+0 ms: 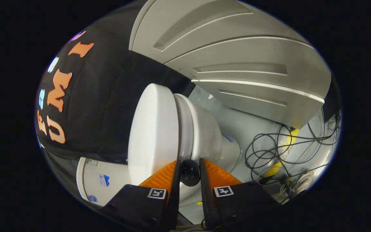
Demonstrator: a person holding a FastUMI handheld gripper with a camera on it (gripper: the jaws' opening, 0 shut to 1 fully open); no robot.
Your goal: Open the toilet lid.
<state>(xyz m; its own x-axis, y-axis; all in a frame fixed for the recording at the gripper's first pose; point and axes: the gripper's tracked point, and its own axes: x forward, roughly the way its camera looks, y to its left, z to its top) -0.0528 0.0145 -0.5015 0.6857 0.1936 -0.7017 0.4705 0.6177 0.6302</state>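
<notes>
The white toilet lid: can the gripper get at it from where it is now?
Probably yes. The gripper sits right at the white toilet lid, fingers around its small black round knob; nothing blocks it.

Hidden near the fingers

A dark round knob (190, 172) sits in the gripper's (190, 167) narrow gap; contact cannot be told. The fingers (163, 177) cover the toilet lid's (153, 129) near edge.

Glossy white toilet lid (153, 129) over the white ceramic bowl (204, 132), a small round black knob (190, 172) near it, tangled black cables (269, 151) crossing a yellow floor stripe (290, 137), pale grey panelled door (237, 61) far behind.
</notes>
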